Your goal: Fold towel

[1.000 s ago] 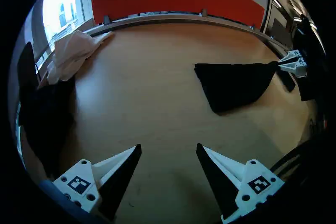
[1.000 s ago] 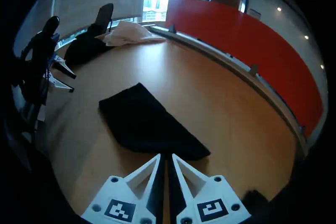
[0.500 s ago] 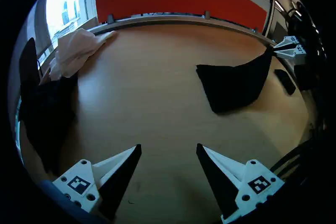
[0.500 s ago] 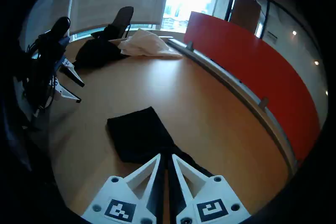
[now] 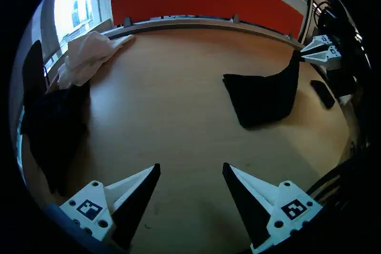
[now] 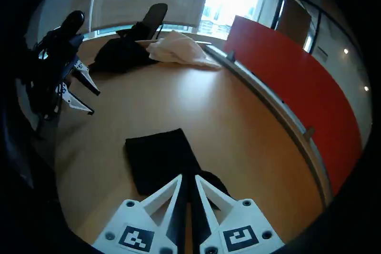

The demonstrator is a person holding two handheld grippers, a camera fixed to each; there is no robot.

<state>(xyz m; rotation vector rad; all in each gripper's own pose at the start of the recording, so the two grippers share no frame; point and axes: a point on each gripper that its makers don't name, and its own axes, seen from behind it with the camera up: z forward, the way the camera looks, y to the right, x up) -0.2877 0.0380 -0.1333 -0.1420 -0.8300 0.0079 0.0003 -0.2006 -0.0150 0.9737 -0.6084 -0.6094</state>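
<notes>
Black cloth towel [image 5: 262, 96] lies flat on the pale wooden worktop [image 5: 166, 101], except one corner, which is drawn up off the surface. Right hand-held gripper [image 6: 189, 177]: fingers pinched together on that raised corner. Left hand-held gripper [image 5: 190, 166]: fingers spread wide above bare wood, well apart from the towel; crumpled cream cloth [image 5: 88, 56] sits near the worktop's far edge.

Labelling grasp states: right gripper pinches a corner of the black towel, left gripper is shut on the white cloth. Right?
No. The left gripper is open and holds nothing; the white cloth lies far from it, as the left gripper view shows. The right gripper does pinch a corner of the black towel.
</notes>
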